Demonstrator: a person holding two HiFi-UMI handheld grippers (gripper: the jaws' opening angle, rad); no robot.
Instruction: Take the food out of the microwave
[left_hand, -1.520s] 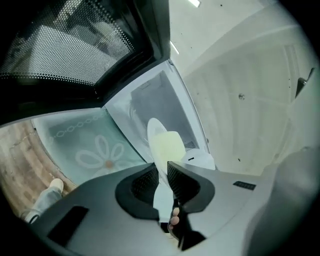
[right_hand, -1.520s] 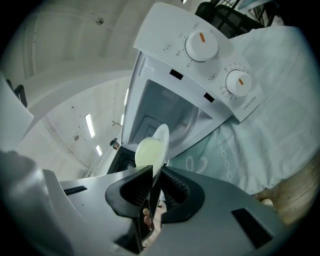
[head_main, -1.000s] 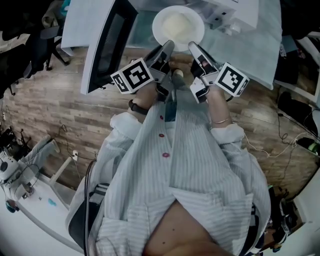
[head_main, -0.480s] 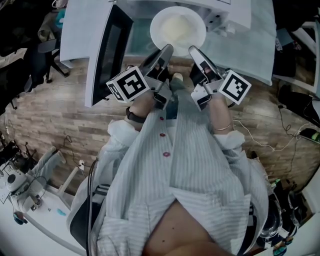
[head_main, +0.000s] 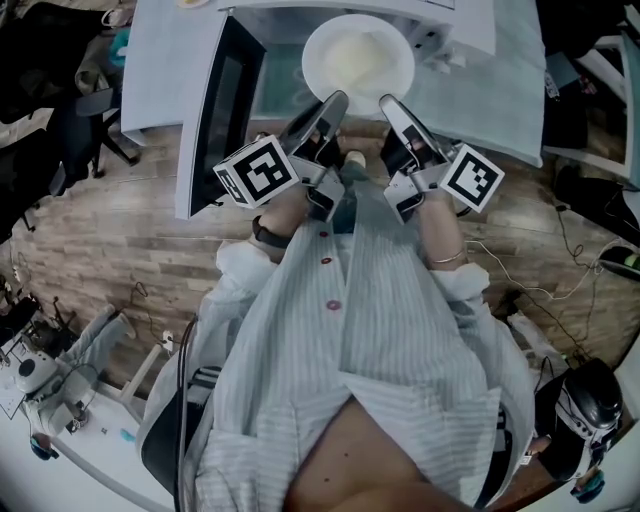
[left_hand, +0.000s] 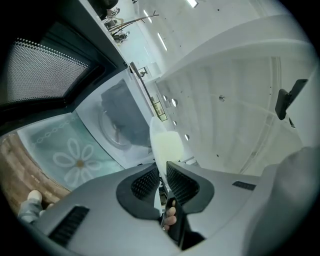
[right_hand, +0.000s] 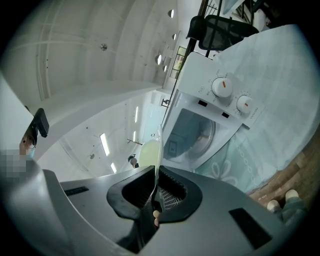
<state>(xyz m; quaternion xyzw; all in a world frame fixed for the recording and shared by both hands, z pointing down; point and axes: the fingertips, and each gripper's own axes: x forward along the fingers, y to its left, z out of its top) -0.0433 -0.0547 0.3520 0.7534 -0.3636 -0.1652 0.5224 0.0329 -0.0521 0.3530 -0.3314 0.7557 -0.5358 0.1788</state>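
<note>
Two edge grips: left tool (head_main: 336, 100) and right tool (head_main: 389, 102) each clamp the near rim of the plate (head_main: 316, 45), food (head_main: 358, 55) just outside the open microwave (head_main: 222, 100). We judge uneven lifting could tilt it, causing a spill or slip

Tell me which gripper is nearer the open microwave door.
The left gripper, clamped on the left rim of the plate, right beside the open door; the right gripper grips the opposite rim, away from it.

Dim fisheye views, sharp centres, dark vignetted corners.
</note>
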